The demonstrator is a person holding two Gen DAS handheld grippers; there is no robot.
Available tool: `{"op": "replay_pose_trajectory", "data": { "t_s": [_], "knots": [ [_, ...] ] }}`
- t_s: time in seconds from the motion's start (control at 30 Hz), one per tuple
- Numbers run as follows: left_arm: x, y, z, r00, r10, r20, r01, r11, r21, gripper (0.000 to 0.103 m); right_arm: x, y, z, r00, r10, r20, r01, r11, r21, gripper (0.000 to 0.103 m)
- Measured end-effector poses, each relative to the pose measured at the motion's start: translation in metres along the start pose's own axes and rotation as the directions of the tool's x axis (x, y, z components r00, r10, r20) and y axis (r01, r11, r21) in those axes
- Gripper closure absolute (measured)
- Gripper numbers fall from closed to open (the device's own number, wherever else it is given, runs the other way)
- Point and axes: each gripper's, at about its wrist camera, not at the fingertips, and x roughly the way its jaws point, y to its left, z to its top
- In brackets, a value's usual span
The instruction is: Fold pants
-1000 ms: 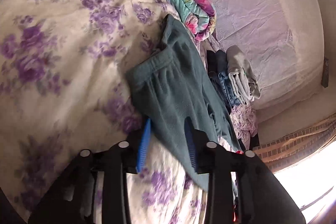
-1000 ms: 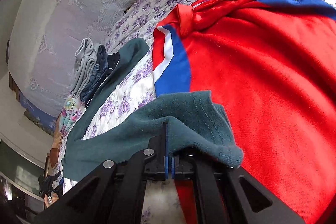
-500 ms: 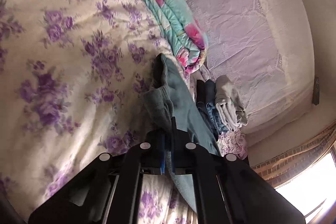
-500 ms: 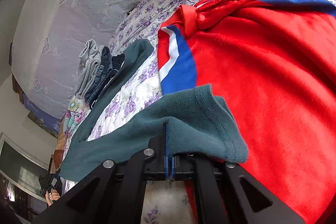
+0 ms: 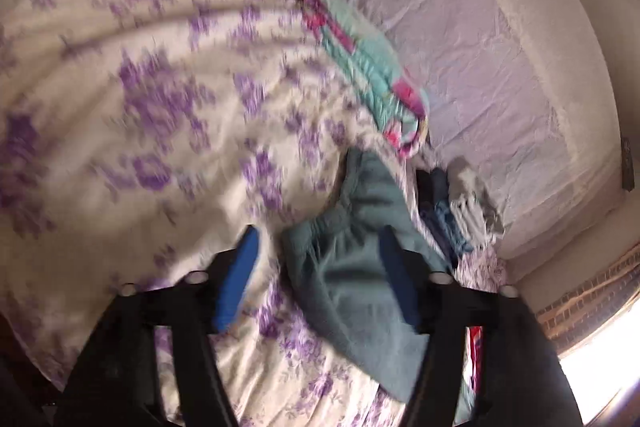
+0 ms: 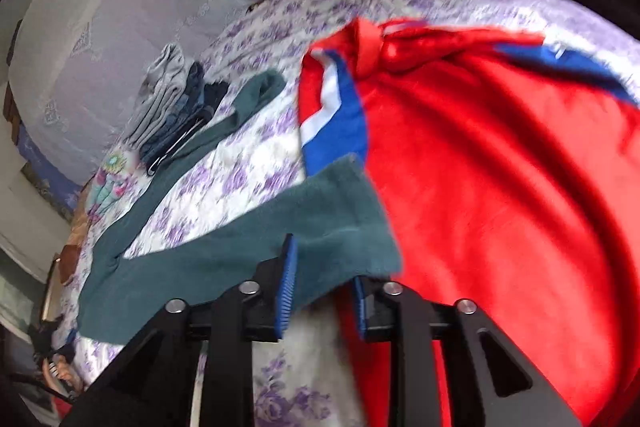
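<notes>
Now both tongs (image 5: 316, 247) (image 6: 324, 267) are opening; teal pants (image 6: 240, 247) lie loose between each pair.

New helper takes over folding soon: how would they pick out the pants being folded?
On the purple-flowered bedspread, beside the big red blanket, lie the teal pants, legs spread in a V. Unlike the folded grey and blue pile, they're unfolded and plain dark teal.
</notes>
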Motion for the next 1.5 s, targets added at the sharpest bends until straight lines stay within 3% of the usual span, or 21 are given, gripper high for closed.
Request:
{"op": "replay_pose_trajectory", "data": {
  "t_s": [0.07, 0.1, 0.2, 0.27, 0.3, 0.37, 0.47, 0.53, 0.67, 0.8, 0.87, 0.9, 0.93, 0.97, 1.03, 1.1, 1.2, 1.3, 1.33, 1.43, 1.5],
  "knots": [
    [-0.014, -0.011, 0.007, 0.997, 0.002, 0.077, -0.005, 0.999, 0.037, 0.032, -0.009, 0.008, 0.009, 0.999, -0.009, 0.047, 0.012, 0.999, -0.045, 0.068],
    [-0.013, -0.019, 0.009, 0.997, -0.022, 0.071, 0.018, 0.998, 0.060, 0.032, -0.006, 0.017, 0.011, 0.999, 0.013, 0.035, -0.010, 0.997, -0.077, 0.068],
    [0.019, -0.049, 0.004, 0.996, -0.077, -0.045, 0.082, 0.989, 0.126, 0.032, 0.020, 0.048, 0.002, 0.993, 0.092, -0.077, -0.102, 0.984, -0.149, 0.068],
    [0.058, -0.068, -0.009, 0.983, -0.072, -0.171, 0.103, 0.978, 0.182, 0.029, 0.050, 0.059, -0.008, 0.970, 0.120, -0.210, -0.153, 0.977, -0.149, 0.058],
    [0.082, -0.074, -0.016, 0.970, -0.046, -0.237, 0.098, 0.972, 0.213, 0.028, 0.068, 0.059, -0.014, 0.955, 0.112, -0.275, -0.157, 0.977, -0.146, 0.055],
    [0.123, -0.069, -0.022, 0.956, 0.064, -0.288, 0.004, 0.973, 0.232, 0.028, 0.079, 0.058, -0.011, 0.961, 0.092, -0.260, -0.134, 0.980, -0.148, 0.057],
    [0.136, -0.074, -0.013, 0.962, 0.060, -0.266, -0.011, 0.983, 0.182, 0.024, 0.066, 0.083, 0.015, 0.981, 0.078, -0.179, -0.113, 0.974, -0.197, 0.056],
    [0.135, -0.085, 0.000, 0.966, -0.015, -0.257, 0.053, 0.988, 0.143, 0.017, 0.068, 0.116, 0.037, 0.991, 0.058, -0.121, -0.093, 0.946, -0.309, 0.056],
    [0.133, -0.100, 0.024, 0.990, -0.071, -0.120, 0.089, 0.984, 0.154, 0.015, 0.122, 0.169, 0.074, 0.997, -0.050, -0.064, 0.013, 0.875, -0.483, 0.057],
    [0.155, -0.092, 0.038, 1.000, -0.005, -0.012, 0.007, 0.980, 0.198, 0.014, 0.199, 0.188, 0.096, 0.977, -0.208, -0.057, 0.140, 0.814, -0.563, 0.057],
    [0.173, -0.072, 0.043, 0.997, 0.067, -0.041, -0.058, 0.982, 0.179, 0.014, 0.229, 0.192, 0.097, 0.966, -0.248, -0.079, 0.156, 0.795, -0.587, 0.070],
    [0.182, -0.058, 0.046, 0.992, 0.086, -0.096, -0.074, 0.990, 0.123, 0.014, 0.240, 0.195, 0.097, 0.961, -0.261, -0.090, 0.158, 0.787, -0.596, 0.074],
    [0.188, -0.049, 0.049, 0.988, 0.078, -0.133, -0.070, 0.995, 0.071, 0.014, 0.250, 0.197, 0.100, 0.959, -0.262, -0.104, 0.152, 0.791, -0.592, 0.086],
    [0.184, -0.049, 0.051, 0.992, 0.061, -0.108, -0.054, 0.996, 0.071, 0.013, 0.257, 0.199, 0.106, 0.962, -0.249, -0.117, 0.141, 0.812, -0.567, 0.098],
    [0.184, -0.054, 0.050, 0.994, 0.055, -0.097, -0.045, 0.994, 0.101, 0.010, 0.269, 0.199, 0.133, 0.973, -0.170, -0.154, 0.086, 0.893, -0.441, 0.099],
    [0.189, -0.059, 0.045, 0.989, 0.102, -0.107, -0.087, 0.986, 0.142, 0.010, 0.281, 0.195, 0.166, 0.983, -0.110, -0.146, 0.064, 0.955, -0.289, 0.099],
    [0.191, -0.060, 0.044, 0.989, 0.102, -0.108, -0.085, 0.984, 0.156, 0.010, 0.308, 0.200, 0.195, 0.984, -0.136, -0.115, 0.106, 0.966, -0.236, 0.098],
    [0.190, -0.056, 0.046, 0.991, 0.082, -0.107, -0.068, 0.989, 0.129, 0.010, 0.326, 0.203, 0.193, 0.976, -0.180, -0.123, 0.142, 0.953, -0.267, 0.098],
    [0.189, -0.056, 0.046, 0.991, 0.079, -0.107, -0.065, 0.990, 0.127, 0.010, 0.329, 0.200, 0.190, 0.975, -0.177, -0.137, 0.137, 0.955, -0.263, 0.097],
    [0.190, -0.057, 0.046, 0.990, 0.088, -0.110, -0.073, 0.988, 0.136, 0.009, 0.313, 0.180, 0.186, 0.988, -0.103, -0.114, 0.078, 0.976, -0.206, 0.068],
    [0.191, -0.058, 0.045, 0.989, 0.094, -0.112, -0.078, 0.987, 0.140, 0.009, 0.287, 0.165, 0.189, 0.997, -0.051, -0.050, 0.042, 0.984, -0.174, 0.065]
  ]
}}
